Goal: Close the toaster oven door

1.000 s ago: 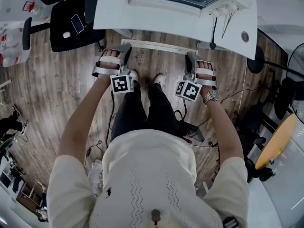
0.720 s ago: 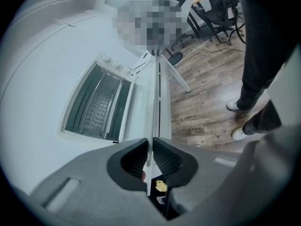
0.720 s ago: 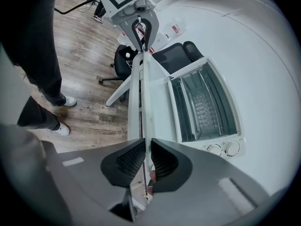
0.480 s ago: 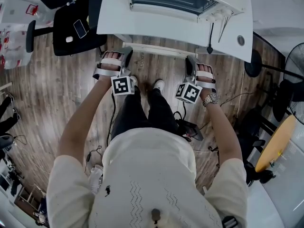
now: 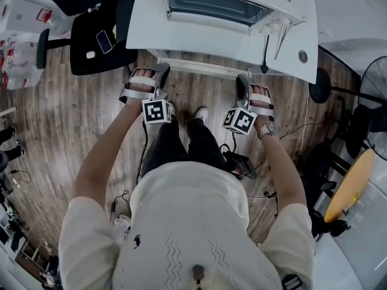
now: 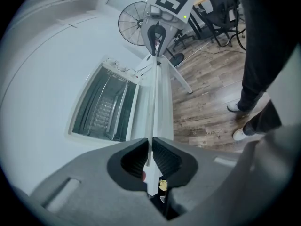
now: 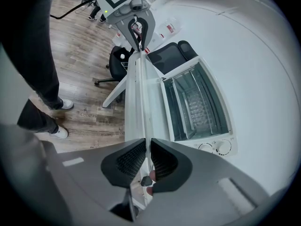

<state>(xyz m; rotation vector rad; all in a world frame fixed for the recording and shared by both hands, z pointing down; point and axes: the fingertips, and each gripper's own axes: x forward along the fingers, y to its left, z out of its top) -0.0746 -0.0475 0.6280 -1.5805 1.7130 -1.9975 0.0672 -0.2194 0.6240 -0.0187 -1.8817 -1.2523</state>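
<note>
Only the head view shows both hands together. The left gripper [image 5: 161, 71] and right gripper [image 5: 242, 86] sit at opposite ends of a thin white rail [image 5: 199, 64], just below the front edge of the white desk [image 5: 181, 36]. Only the gripper views show the jaws, and each pair is pinched onto the rail's narrow edge. The glass-fronted toaster oven door [image 5: 211, 3], top centre, lies beyond the rail and clear of all fingers. A wire rack [image 7: 200, 105] shows behind its glass. Compared with a second ago, oven and desk sit lower in the frame, and both grips are unchanged.
</note>
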